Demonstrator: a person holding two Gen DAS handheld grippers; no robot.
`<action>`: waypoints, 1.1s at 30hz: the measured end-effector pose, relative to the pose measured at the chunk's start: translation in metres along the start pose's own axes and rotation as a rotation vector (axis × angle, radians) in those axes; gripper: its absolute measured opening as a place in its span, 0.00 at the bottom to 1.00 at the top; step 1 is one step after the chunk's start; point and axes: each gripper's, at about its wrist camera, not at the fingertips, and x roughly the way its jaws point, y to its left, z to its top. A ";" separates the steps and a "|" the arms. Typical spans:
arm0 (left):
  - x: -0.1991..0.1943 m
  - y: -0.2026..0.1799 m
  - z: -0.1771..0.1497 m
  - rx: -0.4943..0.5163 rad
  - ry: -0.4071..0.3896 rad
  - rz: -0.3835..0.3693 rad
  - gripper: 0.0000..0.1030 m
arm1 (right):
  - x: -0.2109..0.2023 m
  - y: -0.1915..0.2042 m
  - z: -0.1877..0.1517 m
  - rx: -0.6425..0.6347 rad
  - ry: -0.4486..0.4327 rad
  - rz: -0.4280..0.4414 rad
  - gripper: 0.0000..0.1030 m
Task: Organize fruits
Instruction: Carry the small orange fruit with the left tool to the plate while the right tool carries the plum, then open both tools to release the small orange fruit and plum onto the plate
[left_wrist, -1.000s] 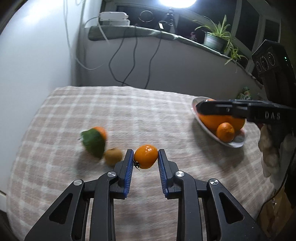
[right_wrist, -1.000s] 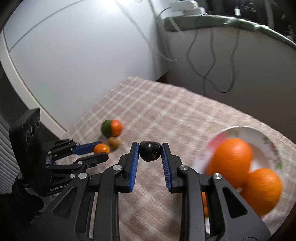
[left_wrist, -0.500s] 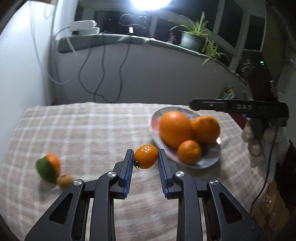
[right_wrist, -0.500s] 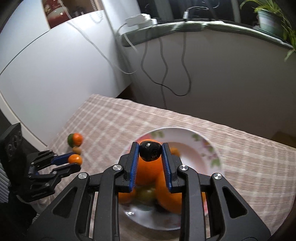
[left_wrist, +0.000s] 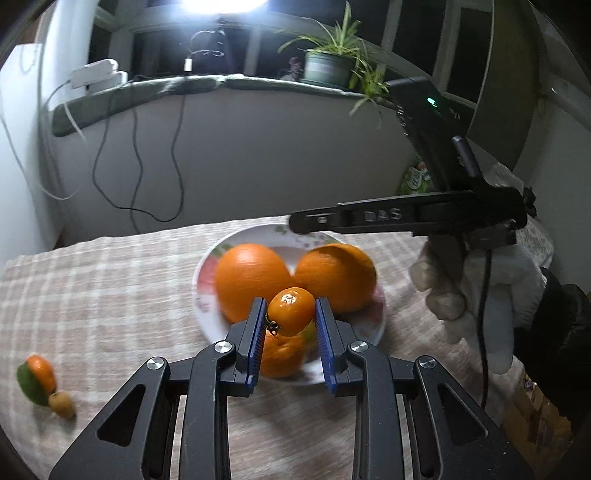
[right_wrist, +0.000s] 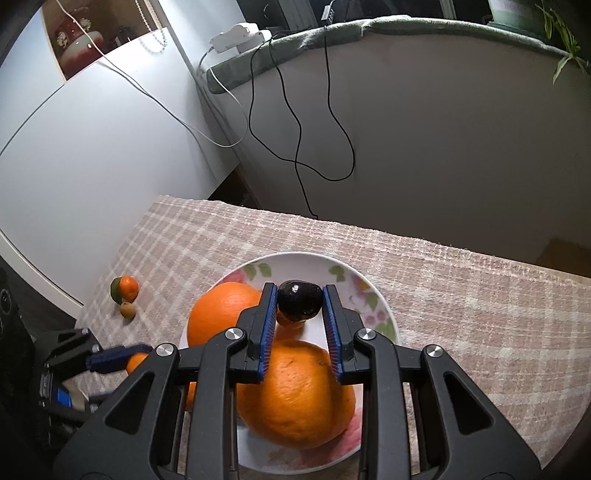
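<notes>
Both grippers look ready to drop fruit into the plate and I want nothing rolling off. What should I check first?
1. Left gripper shut on small orange tomato-like fruit: ok.
2. Right gripper shut on dark glossy round fruit: ok.
3. Both fruits over the white floral plate: ok.
4. Free space in plate: not ok, big oranges crowd it; bare patch only at the far side.
5. Height above plate: cannot tell.
6. Grippers clear of each other: ok.

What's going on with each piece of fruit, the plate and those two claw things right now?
left gripper: shut on a small orange fruit, above the plate.
right gripper: shut on a dark fruit, above the plate.
plate: on the checked cloth, holding big oranges.
green-and-orange fruit: on the cloth, off the plate.
small brown fruit: beside it.
</notes>
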 end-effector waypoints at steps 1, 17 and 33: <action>0.002 -0.002 0.000 0.005 0.003 -0.003 0.24 | 0.001 -0.001 0.000 0.002 0.003 0.001 0.25; 0.021 -0.023 0.001 0.046 0.029 -0.015 0.24 | 0.009 -0.014 0.002 0.029 0.025 0.020 0.25; 0.021 -0.024 0.001 0.054 0.029 0.010 0.43 | 0.002 -0.014 0.003 0.035 0.007 0.018 0.55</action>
